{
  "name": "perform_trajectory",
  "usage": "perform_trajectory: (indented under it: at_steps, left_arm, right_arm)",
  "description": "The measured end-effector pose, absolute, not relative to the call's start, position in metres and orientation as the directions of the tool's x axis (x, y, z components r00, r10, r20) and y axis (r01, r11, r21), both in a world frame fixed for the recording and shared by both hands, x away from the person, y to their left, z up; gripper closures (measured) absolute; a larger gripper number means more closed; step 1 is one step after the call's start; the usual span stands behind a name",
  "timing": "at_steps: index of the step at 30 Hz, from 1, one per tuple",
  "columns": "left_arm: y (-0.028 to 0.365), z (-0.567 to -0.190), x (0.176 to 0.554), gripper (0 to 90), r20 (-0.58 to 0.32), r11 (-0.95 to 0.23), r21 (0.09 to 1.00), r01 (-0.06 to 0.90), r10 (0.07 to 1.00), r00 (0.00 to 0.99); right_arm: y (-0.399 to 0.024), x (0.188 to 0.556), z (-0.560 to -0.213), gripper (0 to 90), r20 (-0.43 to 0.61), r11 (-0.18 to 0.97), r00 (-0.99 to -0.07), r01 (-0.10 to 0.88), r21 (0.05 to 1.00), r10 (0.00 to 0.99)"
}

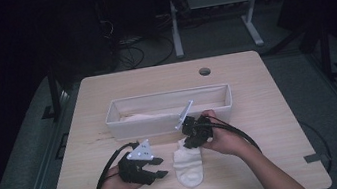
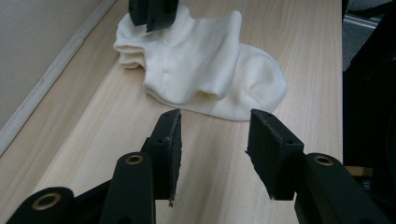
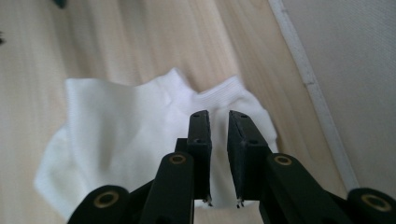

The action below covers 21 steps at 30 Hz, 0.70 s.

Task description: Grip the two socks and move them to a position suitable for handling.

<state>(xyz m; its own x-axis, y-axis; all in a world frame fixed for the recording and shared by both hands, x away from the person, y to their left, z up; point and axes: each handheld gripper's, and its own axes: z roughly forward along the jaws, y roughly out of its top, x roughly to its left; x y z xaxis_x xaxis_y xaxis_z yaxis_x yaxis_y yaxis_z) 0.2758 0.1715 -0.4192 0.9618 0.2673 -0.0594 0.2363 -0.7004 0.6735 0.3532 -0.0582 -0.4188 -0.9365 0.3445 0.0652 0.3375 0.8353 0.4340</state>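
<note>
Counter [image 1: 260, 111]: pale wood, a round hole [image 1: 204, 71] near its far edge. Long white bin [image 1: 169, 110] across the middle. White sock [image 1: 187, 163] lies flat on the counter just in front of the bin, between the two hands. Left tongs [image 1: 159, 166] beside the sock's toe end, jaws wide apart, holding nothing. Right tongs [image 1: 194, 138] over the sock's cuff end, jaws nearly together with a narrow gap, not clamped on the fabric.
</note>
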Motion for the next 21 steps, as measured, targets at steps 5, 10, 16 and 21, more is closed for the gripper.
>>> perform_trajectory:
  at_steps: [5, 10, 16, 21]
  left_arm:
    - [0.172, -0.42, 0.276, 54.2, -0.058, -0.702, 0.672, 0.237, 0.268, 0.962]
    - [0.173, -0.419, 0.276, 54.2, -0.056, -0.703, 0.67, 0.237, 0.27, 0.961]
    - [0.174, -0.418, 0.276, 54.0, -0.053, -0.701, 0.672, 0.238, 0.276, 0.96]
    - [0.174, -0.419, 0.276, 53.9, -0.053, -0.703, 0.67, 0.238, 0.274, 0.96]
  right_arm:
    - [-0.063, 0.342, -0.409, 77.9, 0.07, 0.84, -0.946, 0.313, 0.444, 0.316]
    - [-0.067, 0.329, -0.401, 77.6, 0.087, 0.841, -0.955, 0.291, 0.456, 0.283]
    - [-0.068, 0.314, -0.397, 77.1, 0.109, 0.851, -0.965, 0.261, 0.456, 0.238]
    - [-0.067, 0.306, -0.4, 76.4, 0.124, 0.858, -0.969, 0.246, 0.451, 0.213]
